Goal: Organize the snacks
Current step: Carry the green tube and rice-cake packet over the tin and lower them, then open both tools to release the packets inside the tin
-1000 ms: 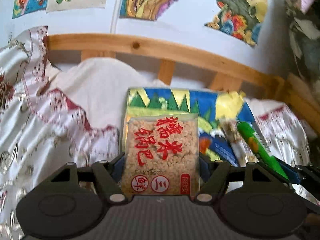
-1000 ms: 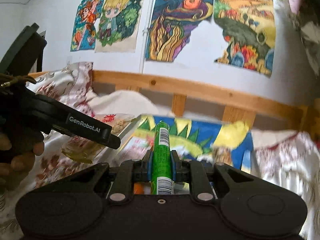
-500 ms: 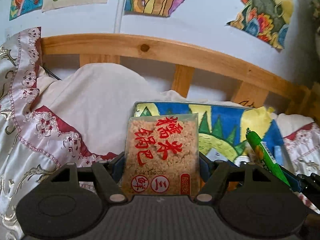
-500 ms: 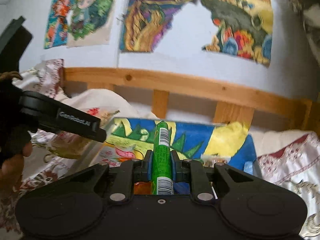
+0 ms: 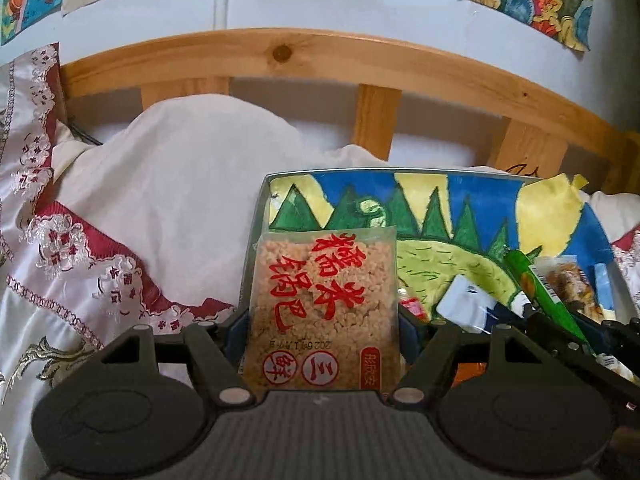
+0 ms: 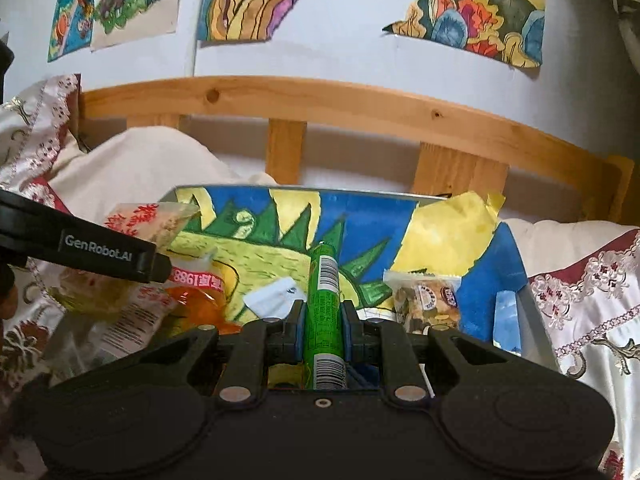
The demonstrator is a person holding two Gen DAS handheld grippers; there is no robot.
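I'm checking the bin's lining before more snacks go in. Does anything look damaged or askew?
Yes: the yellow paper at the far right corner of the bin is torn and juts above the rim. The snacks inside lie jumbled, not spilled.

Light: soft, even daylight, source unseen | Shadows: faint, under the wooden headboard point(image 5: 360, 60) rail | Glare: sheen on the satin bedcover point(image 5: 48, 280) | Distortion: strong fisheye bowing, dark corners | Focus: centre sharp, slight softness toward edges in both views

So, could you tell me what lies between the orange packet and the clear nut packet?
In the right wrist view: a white sachet and the gripped green tube.
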